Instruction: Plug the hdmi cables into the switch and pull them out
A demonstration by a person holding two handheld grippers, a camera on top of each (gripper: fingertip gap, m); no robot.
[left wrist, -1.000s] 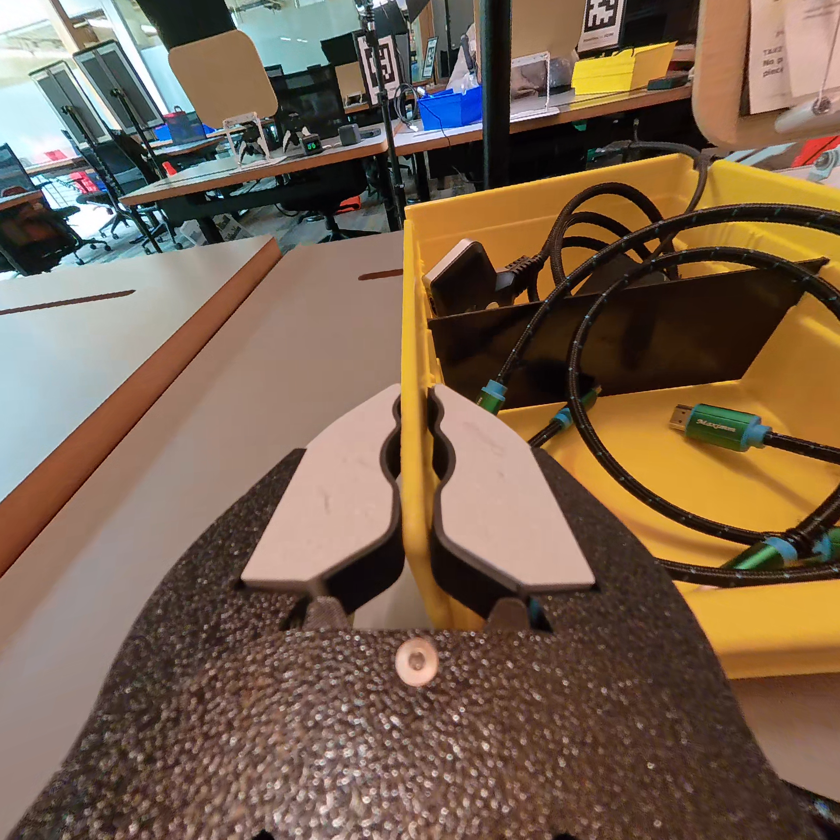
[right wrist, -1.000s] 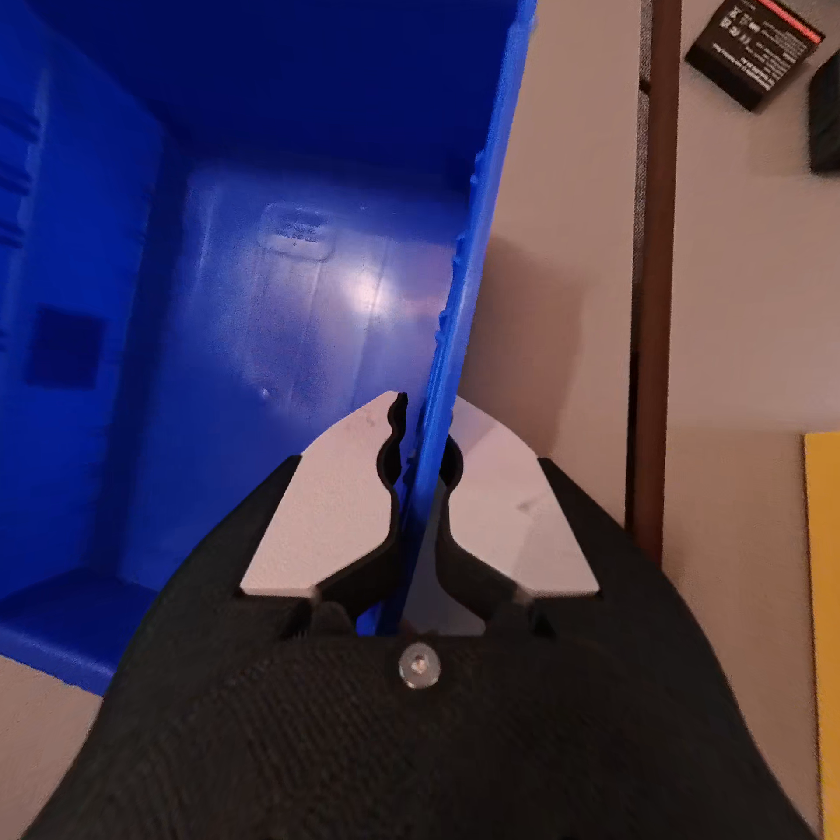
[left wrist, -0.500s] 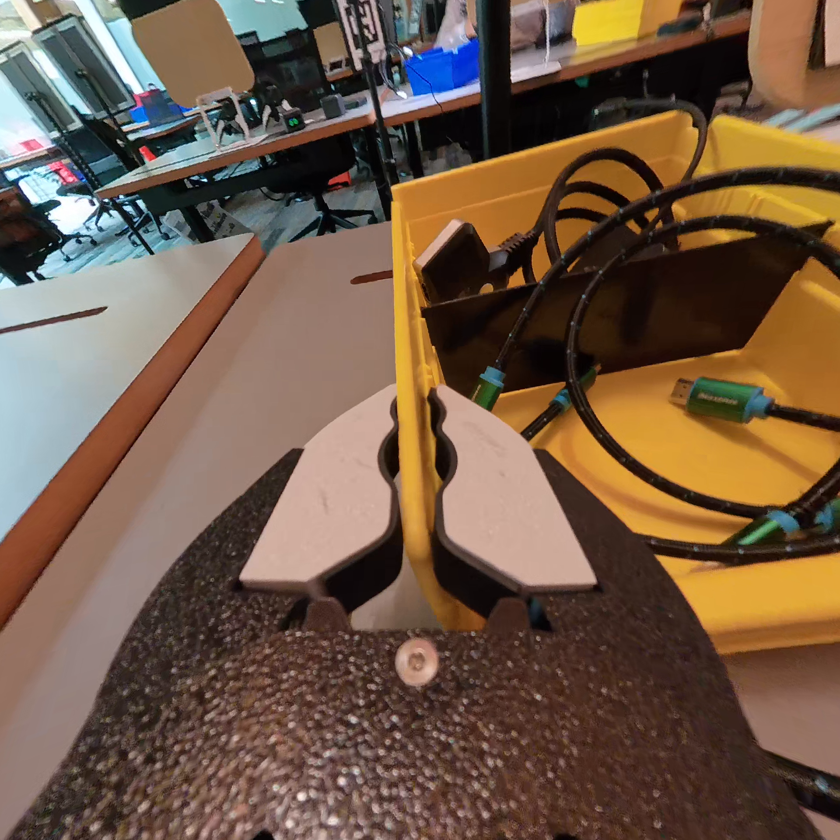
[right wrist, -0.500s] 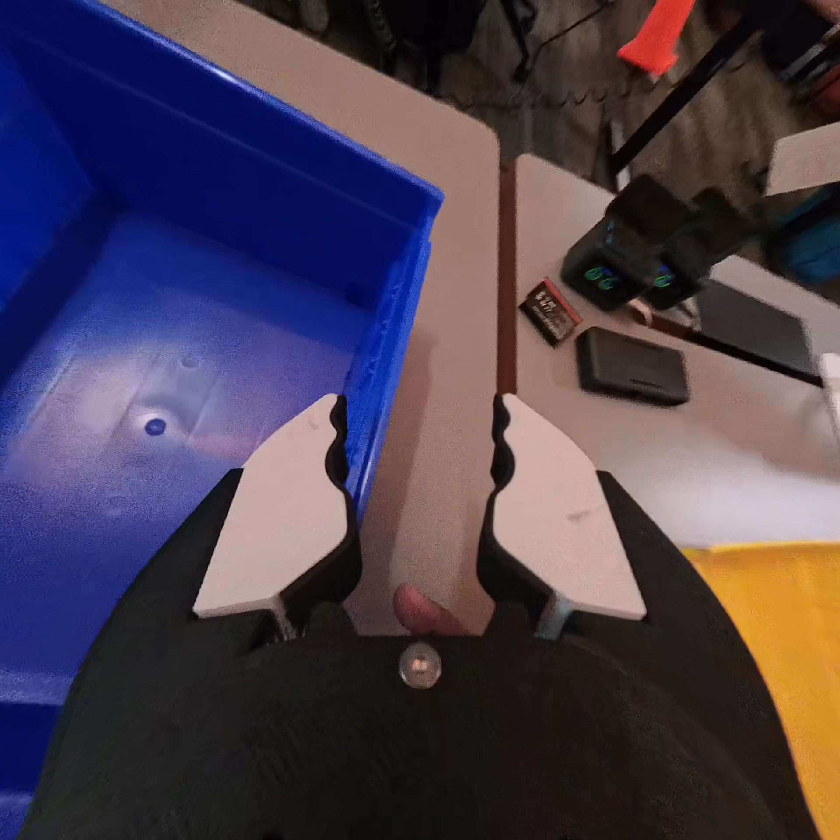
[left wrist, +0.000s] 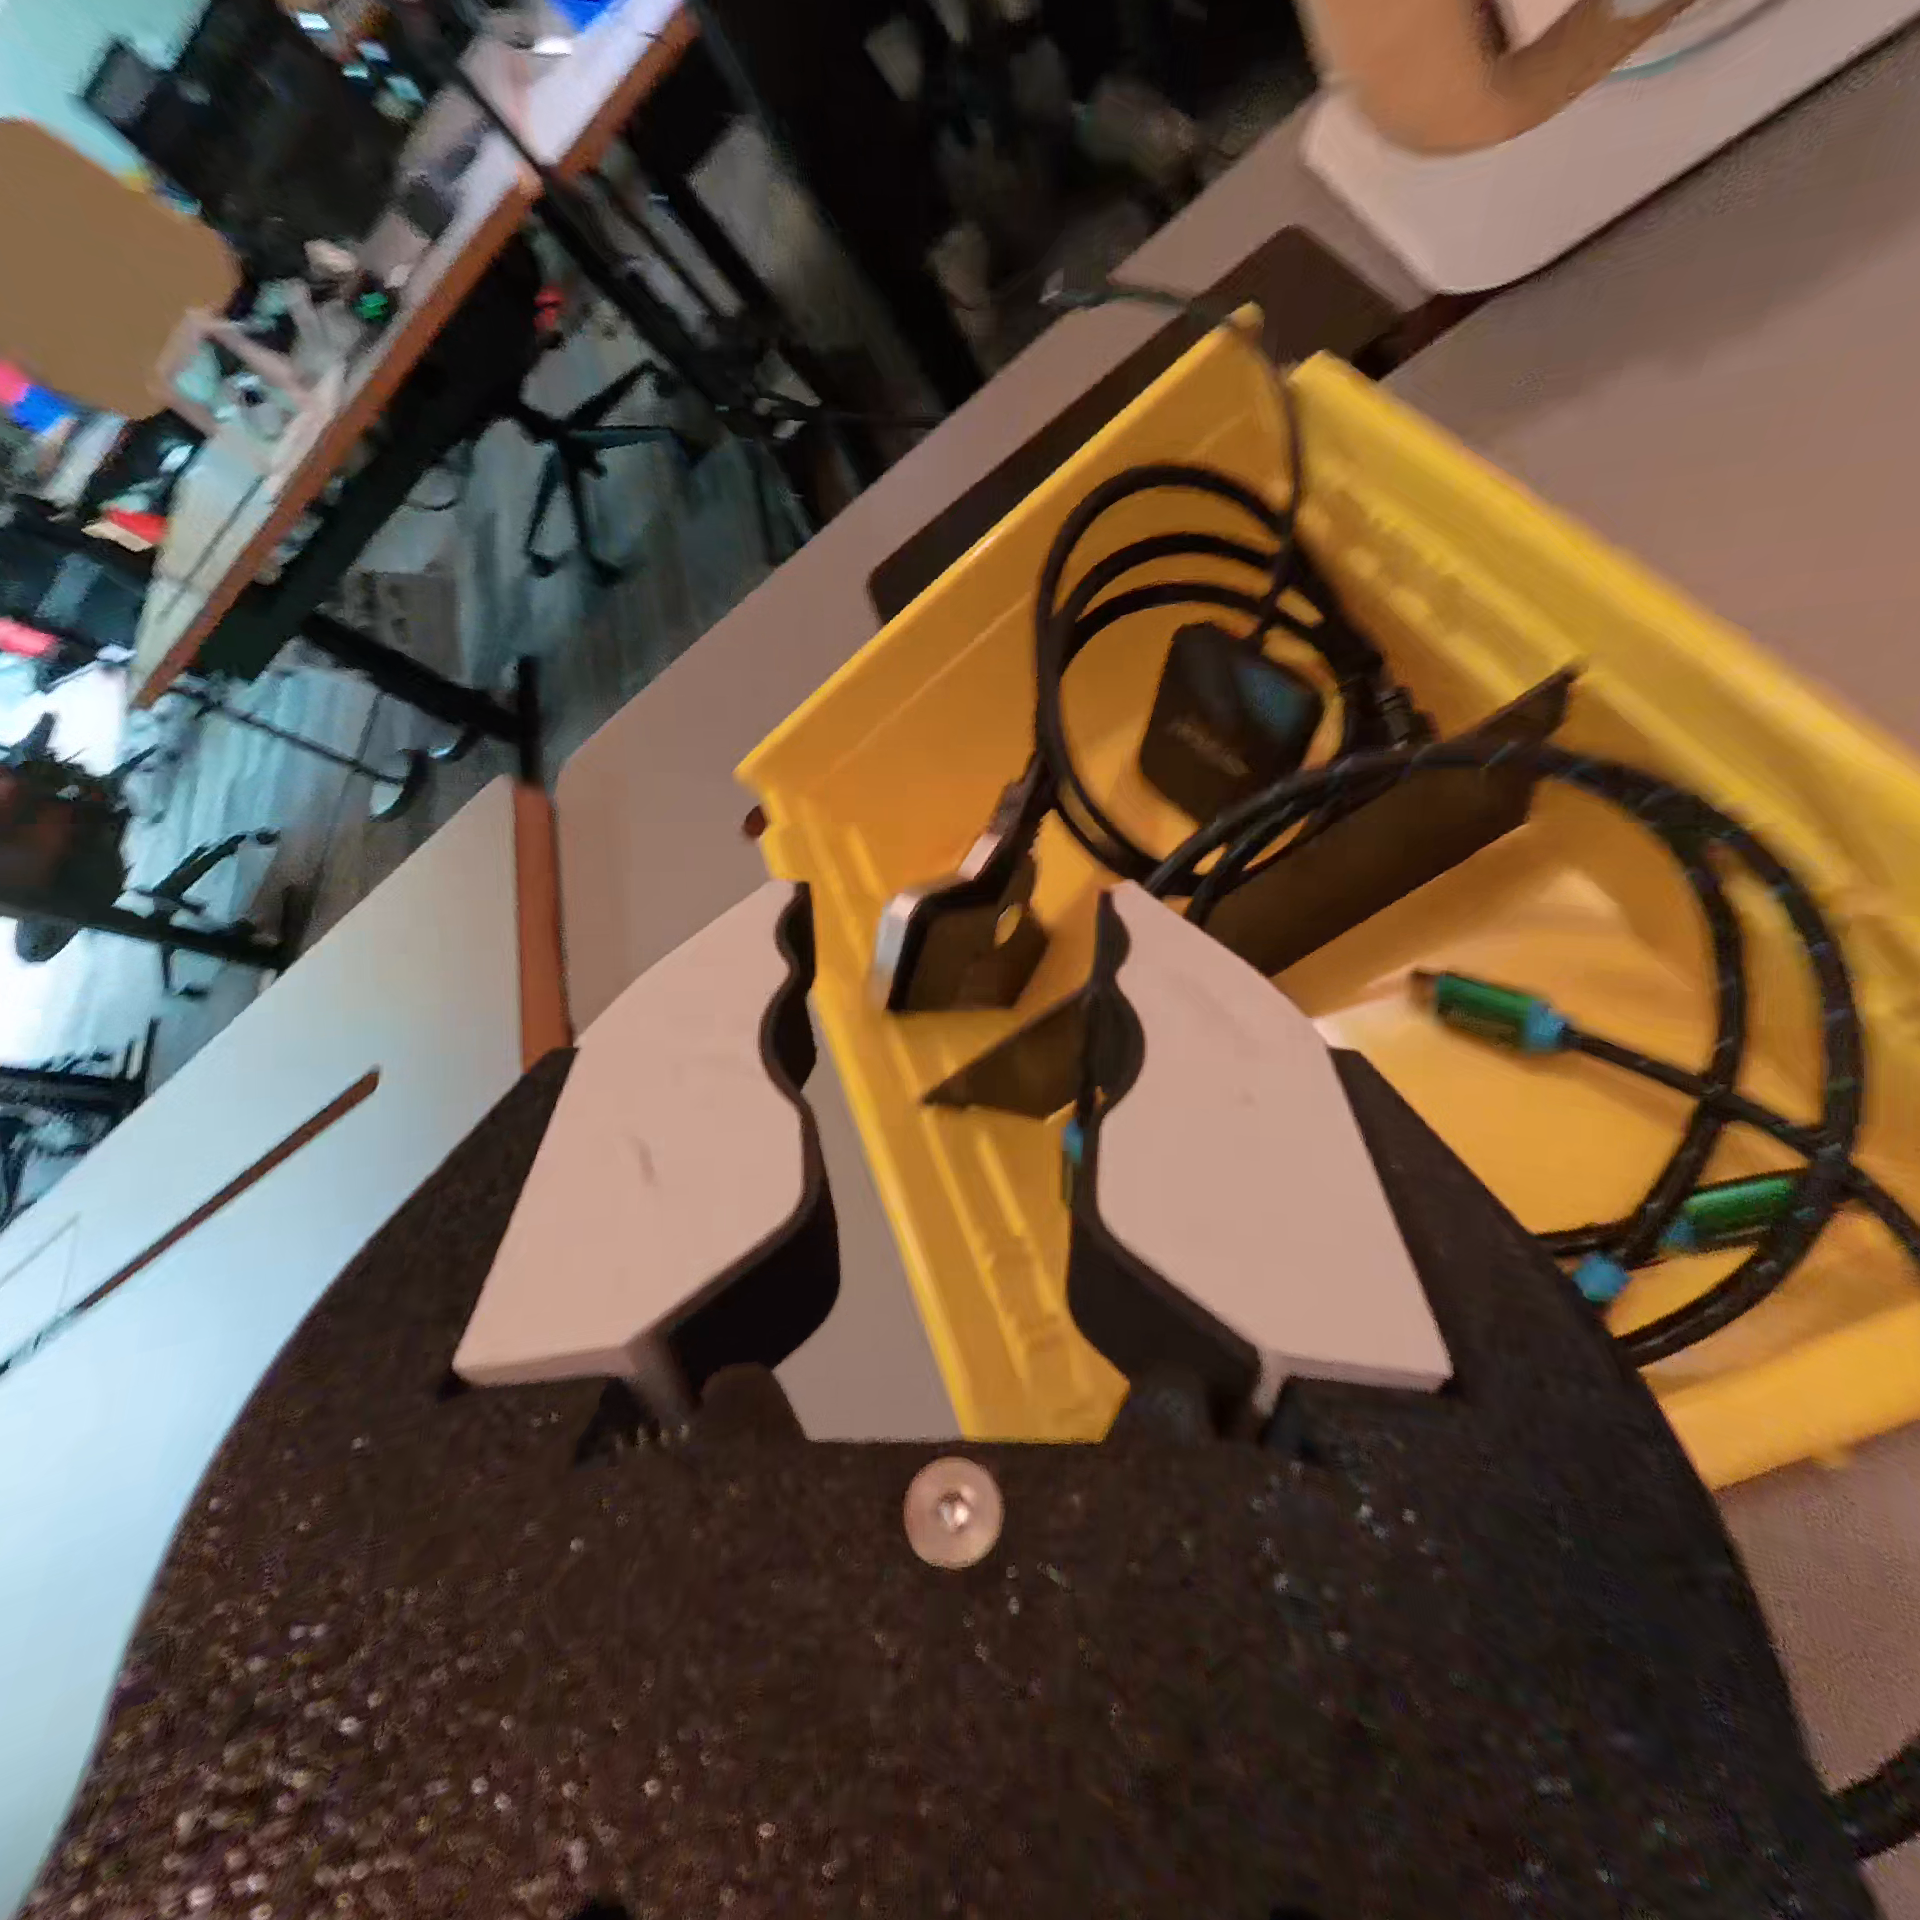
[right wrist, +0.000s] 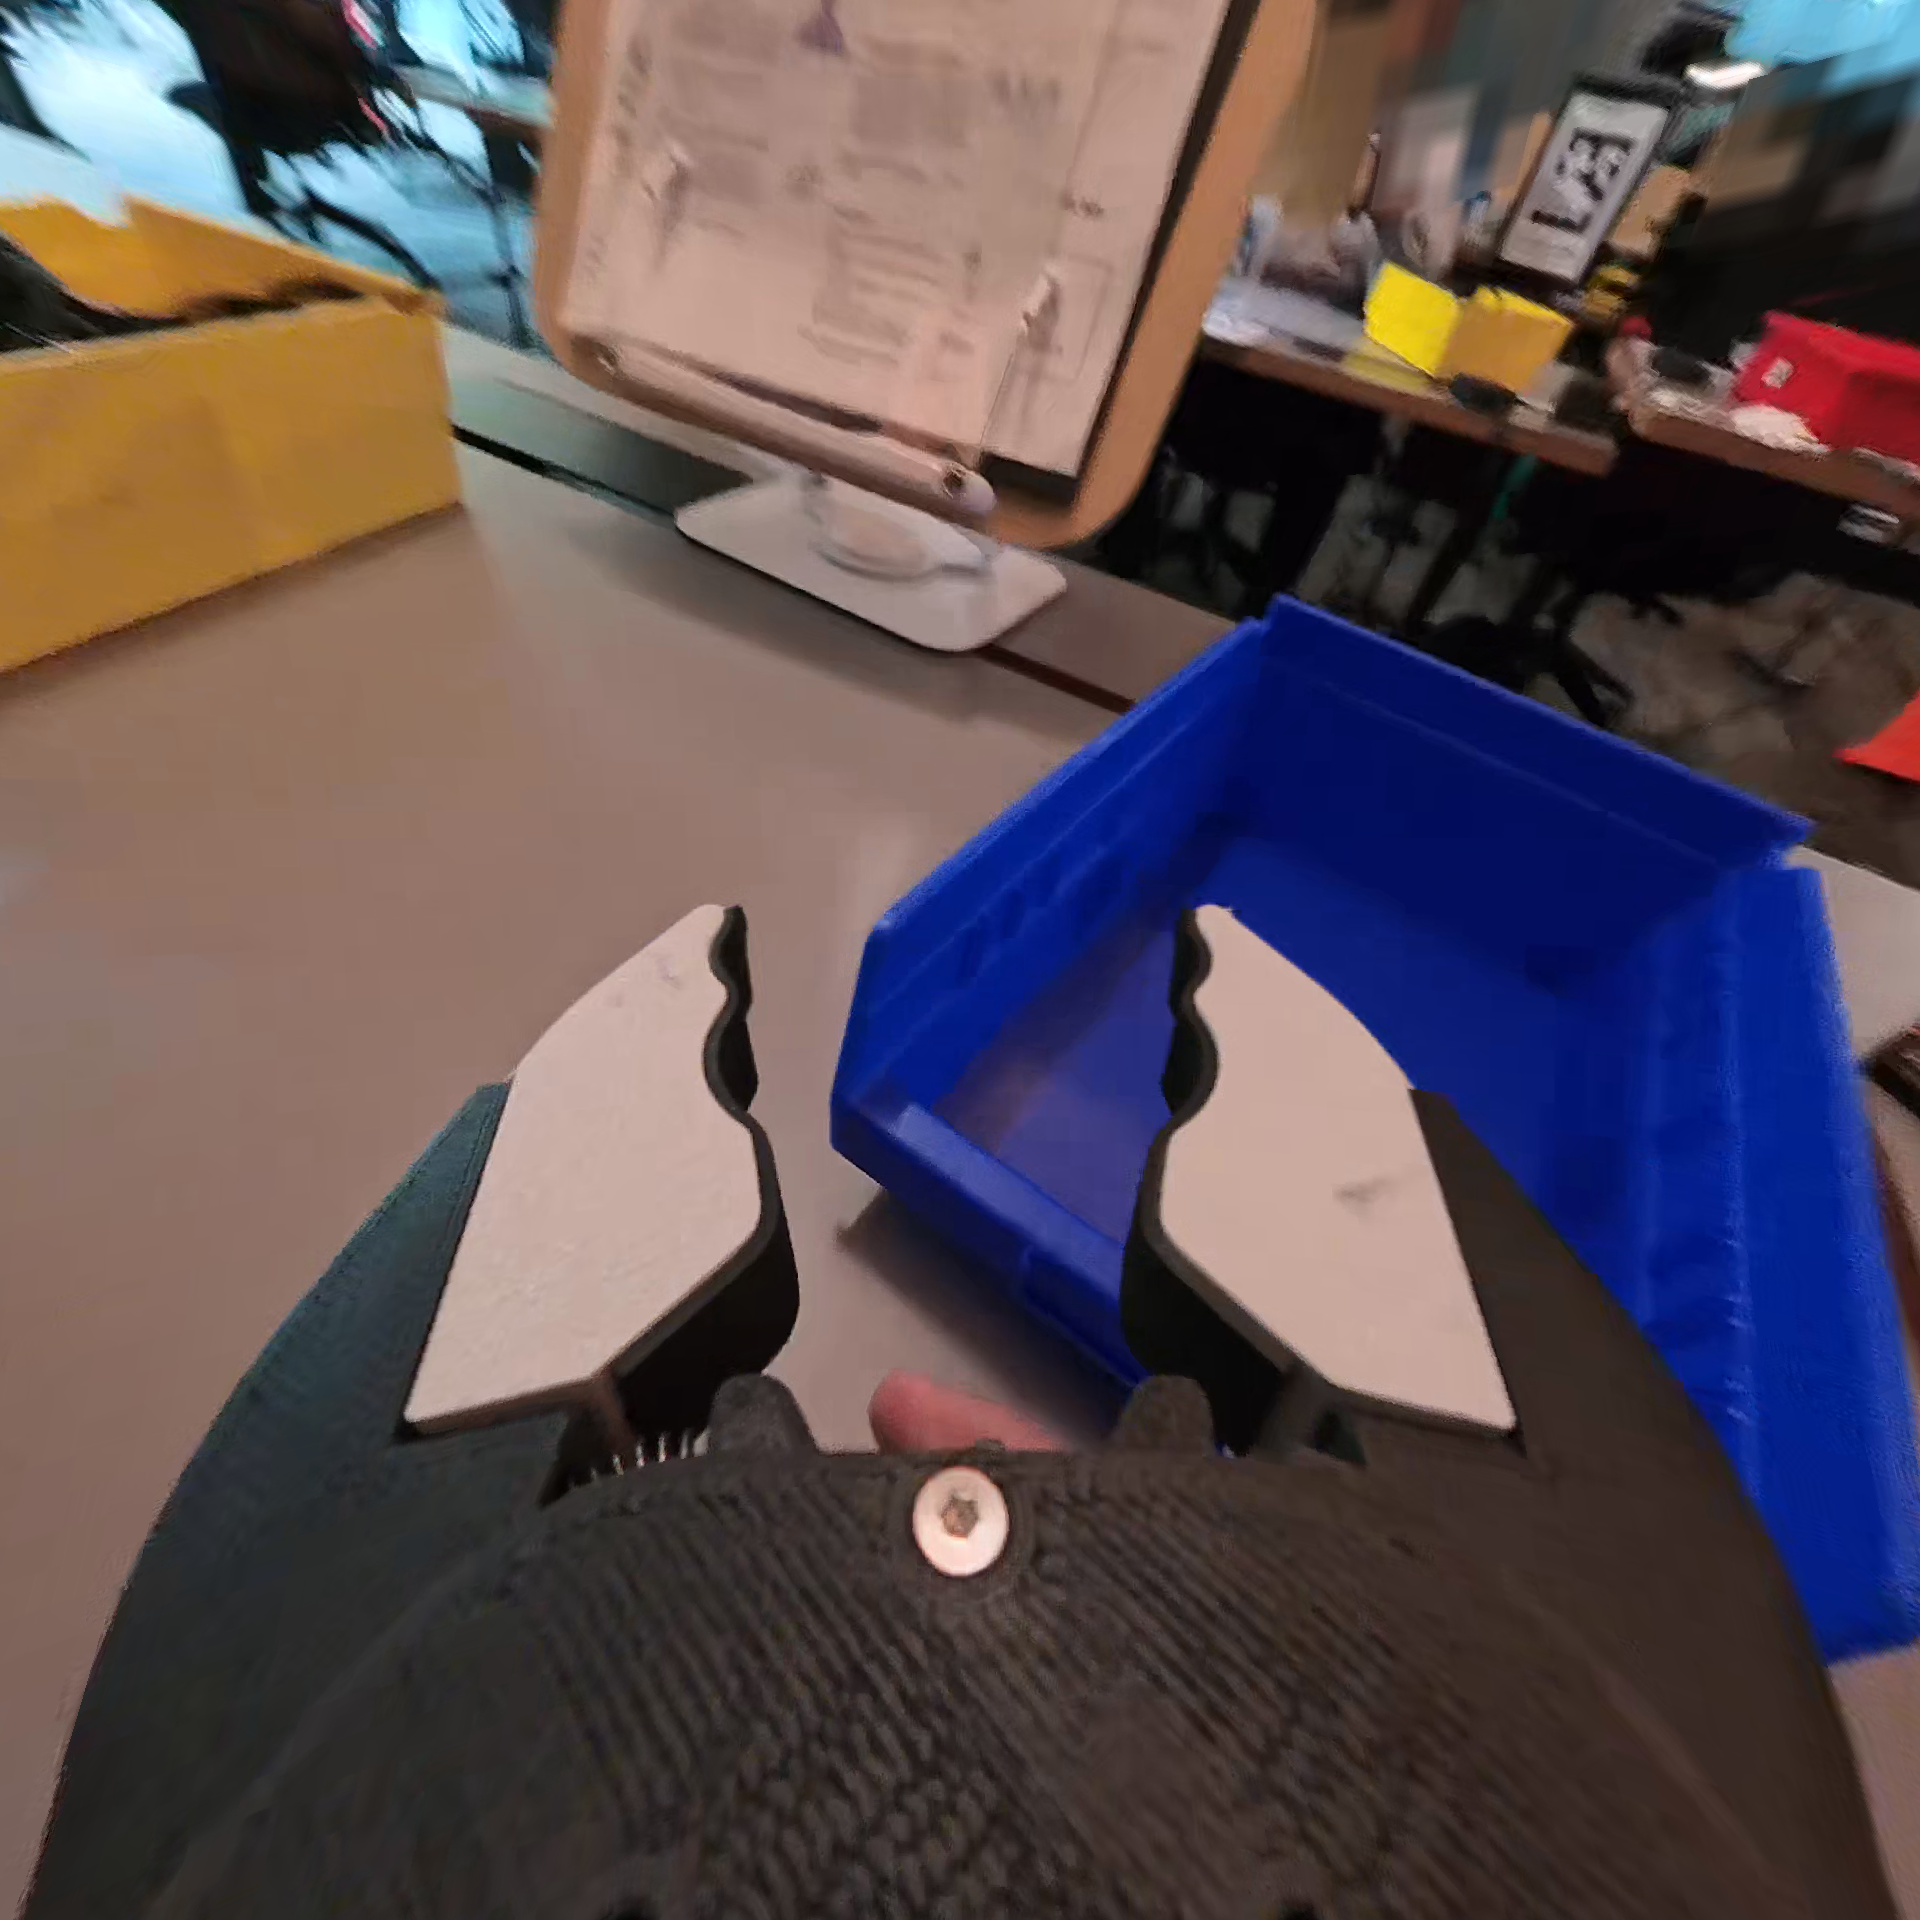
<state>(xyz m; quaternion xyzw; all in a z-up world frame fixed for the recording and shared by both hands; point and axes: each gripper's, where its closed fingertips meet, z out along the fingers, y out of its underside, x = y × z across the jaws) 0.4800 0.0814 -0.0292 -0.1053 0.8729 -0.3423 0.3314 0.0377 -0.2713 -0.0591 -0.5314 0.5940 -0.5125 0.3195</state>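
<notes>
A yellow bin (left wrist: 935, 707) with a black divider (left wrist: 1382, 852) holds the black, silver-edged HDMI switch (left wrist: 956, 956), which leans on the bin's left wall. A second black box (left wrist: 1226, 717) lies behind it. Braided black HDMI cables (left wrist: 1766, 935) with green plugs (left wrist: 1486, 1013) coil in the front compartment. My left gripper (left wrist: 951, 904) is open, its jaws straddling the bin's left wall and empty. My right gripper (right wrist: 961, 914) is open and empty above the table, at the near left corner of an empty blue bin (right wrist: 1455, 748).
The yellow bin (right wrist: 208, 416) shows at the left in the right wrist view. A board on a white stand (right wrist: 883, 260) is behind the grey table (right wrist: 312, 831). A person's fingertip (right wrist: 935, 1413) shows between my right jaws. Desks and chairs fill the background.
My left gripper has opened and let go of the yellow bin's wall, and its view has risen and tilted. My right gripper let go of the blue bin's wall, opened wide and drew back.
</notes>
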